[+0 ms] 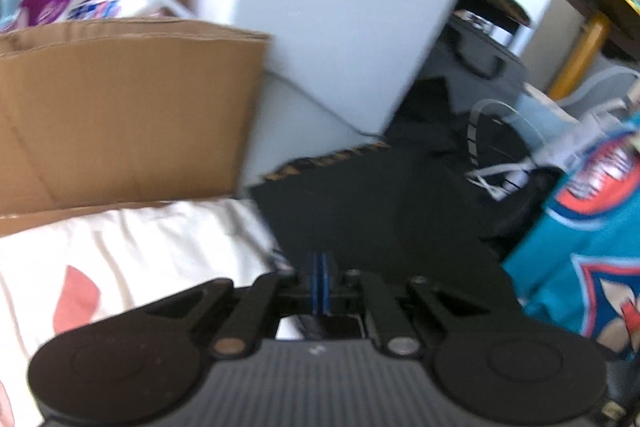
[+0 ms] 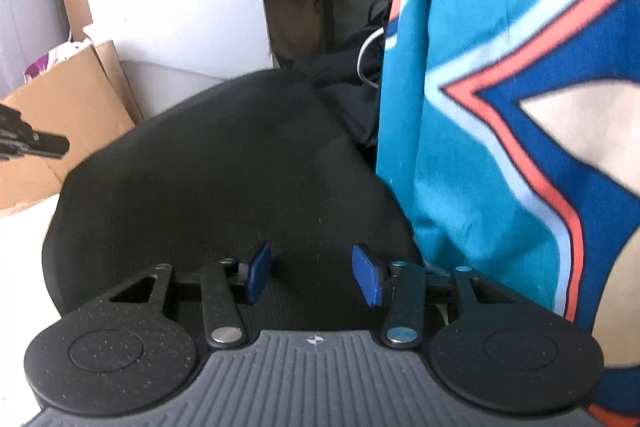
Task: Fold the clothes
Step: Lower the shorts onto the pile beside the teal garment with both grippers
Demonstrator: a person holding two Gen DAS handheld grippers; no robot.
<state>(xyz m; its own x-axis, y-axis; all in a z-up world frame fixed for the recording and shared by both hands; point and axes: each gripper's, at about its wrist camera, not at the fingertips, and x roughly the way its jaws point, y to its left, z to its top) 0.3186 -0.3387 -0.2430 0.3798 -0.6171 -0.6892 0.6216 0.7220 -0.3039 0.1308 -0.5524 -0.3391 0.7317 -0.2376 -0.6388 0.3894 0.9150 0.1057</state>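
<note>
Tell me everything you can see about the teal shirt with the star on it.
The teal shirt looks like thin woven or jersey fabric, printed with a big cream star outlined in navy, coral and pale blue. It hangs in vertical folds at the right of both views, beside a black garment. The left wrist view shows more of it, with a round coral and white emblem higher up. What holds it up is out of frame. The right gripper stands open beside it, nothing between its pads.
</note>
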